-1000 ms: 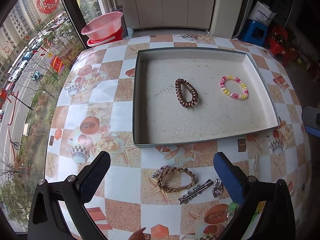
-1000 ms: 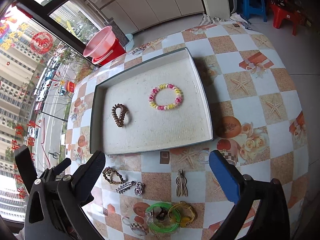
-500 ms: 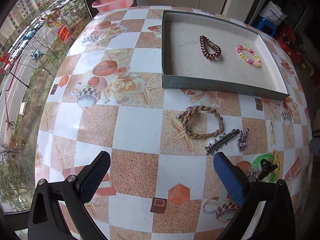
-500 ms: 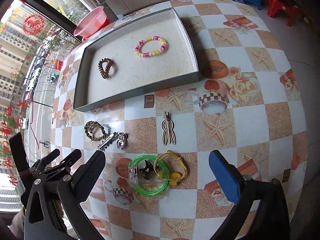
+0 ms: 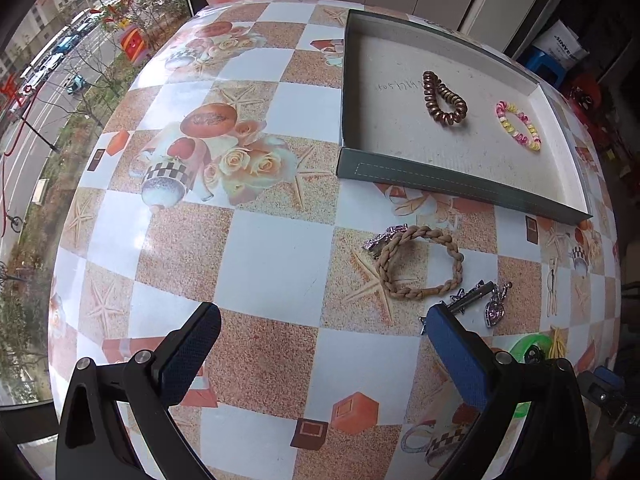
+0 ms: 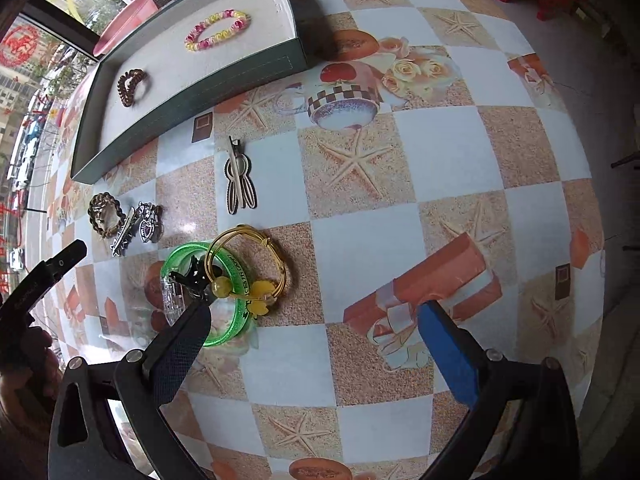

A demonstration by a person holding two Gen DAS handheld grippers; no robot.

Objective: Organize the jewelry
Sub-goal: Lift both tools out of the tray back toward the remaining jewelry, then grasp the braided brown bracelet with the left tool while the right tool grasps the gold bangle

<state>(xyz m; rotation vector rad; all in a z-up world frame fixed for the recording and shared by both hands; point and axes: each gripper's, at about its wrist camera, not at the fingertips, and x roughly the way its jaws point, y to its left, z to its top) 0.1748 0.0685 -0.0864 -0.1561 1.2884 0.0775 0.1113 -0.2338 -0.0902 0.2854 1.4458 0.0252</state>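
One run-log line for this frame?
left gripper open, empty | right gripper open, empty | tray: coil tie, bead bracelet | braided bracelet on table

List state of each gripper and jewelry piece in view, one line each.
left gripper: open, empty, above table
right gripper: open, empty, above table
tray: holds two pieces
brown coil hair tie: in tray
pink-yellow bead bracelet: in tray
braided tan bracelet: on table, outside tray
star hair clip: on table
heart pendant: on table
green bangle: on table, gold wire bracelet overlapping it
beige hair clip: on table, alone
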